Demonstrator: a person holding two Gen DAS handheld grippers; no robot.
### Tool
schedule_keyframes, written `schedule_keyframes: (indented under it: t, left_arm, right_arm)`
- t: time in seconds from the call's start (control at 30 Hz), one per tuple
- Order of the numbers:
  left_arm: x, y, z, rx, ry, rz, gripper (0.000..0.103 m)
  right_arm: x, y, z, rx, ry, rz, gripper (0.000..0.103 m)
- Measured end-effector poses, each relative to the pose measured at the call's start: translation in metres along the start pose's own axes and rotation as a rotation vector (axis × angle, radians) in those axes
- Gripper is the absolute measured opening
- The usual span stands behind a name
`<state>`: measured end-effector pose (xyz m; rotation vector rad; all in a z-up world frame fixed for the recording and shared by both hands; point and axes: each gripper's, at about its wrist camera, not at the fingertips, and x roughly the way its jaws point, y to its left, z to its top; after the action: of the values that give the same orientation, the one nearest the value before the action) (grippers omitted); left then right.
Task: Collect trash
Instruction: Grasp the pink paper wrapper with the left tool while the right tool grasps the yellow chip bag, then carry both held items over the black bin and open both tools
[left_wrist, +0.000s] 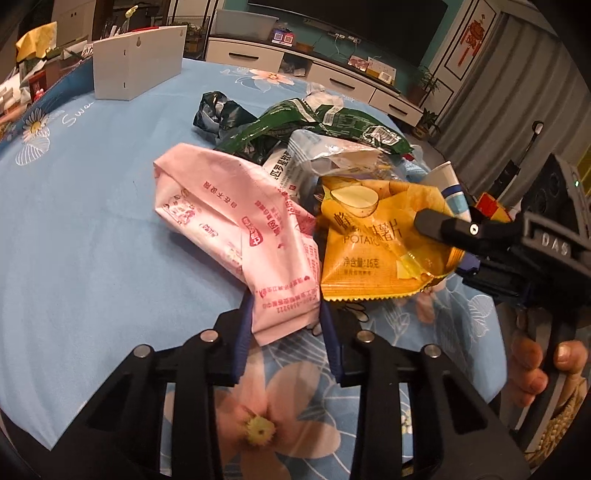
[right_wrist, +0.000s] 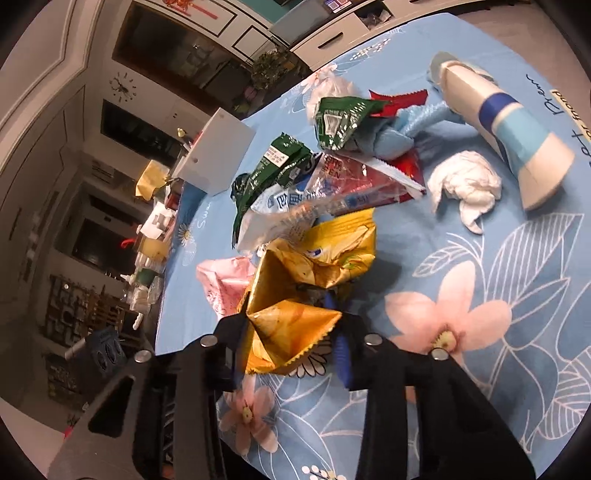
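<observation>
Left wrist view: crinkled pink wrapper (left_wrist: 236, 236) is clamped by the left gripper (left_wrist: 286, 332); glossy yellow chip bag (right_wrist: 291, 325) is pinched by the right gripper (right_wrist: 291, 343).

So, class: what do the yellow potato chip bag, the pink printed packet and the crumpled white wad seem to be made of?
Yellow potato chip bag: probably glossy plastic foil, given its shiny creases and serrated sealed edge.
Pink printed packet: matte, soft folds; paper or thin plastic film, hard to tell.
Crumpled white wad: likely tissue paper, being dull and softly scrunched.
</observation>
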<state>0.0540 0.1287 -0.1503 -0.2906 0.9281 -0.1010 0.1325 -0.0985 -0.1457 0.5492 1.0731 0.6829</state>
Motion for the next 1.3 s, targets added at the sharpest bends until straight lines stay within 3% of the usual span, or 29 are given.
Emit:
schedule_keyframes:
  t: [0.33,0.63,0.83,1.0,1.3]
  left_arm:
    - [-0.043,-0.001,-0.012,0.007,-0.058,-0.013,0.034]
    - [-0.062,-0.033,-0.008,0.096,-0.09,-0.05,0.034]
    - [-0.06,-0.083,0.006,0.211,-0.104,-0.102,0.034]
    - [-0.054,-0.136,0.016,0.325,-0.116,-0.168,0.034]
    - [-0.016,-0.221,0.025,0.505,-0.085,-0.264,0.034]
  right_arm:
    - [-0.05,-0.002,-0.027,-0.03,-0.039,0.003,0.035]
    - [-0.12,-0.03,-0.043,0.007,-0.204,-0.096,0.035]
    - [-0.161,-0.046,-0.039,0.019,-0.345,-0.179,0.035]
    - [-0.191,-0.062,-0.036,0.017,-0.471,-0.298,0.035]
    - [-0.223,-0.1,-0.037,0.047,-0.594,-0.458,0.035]
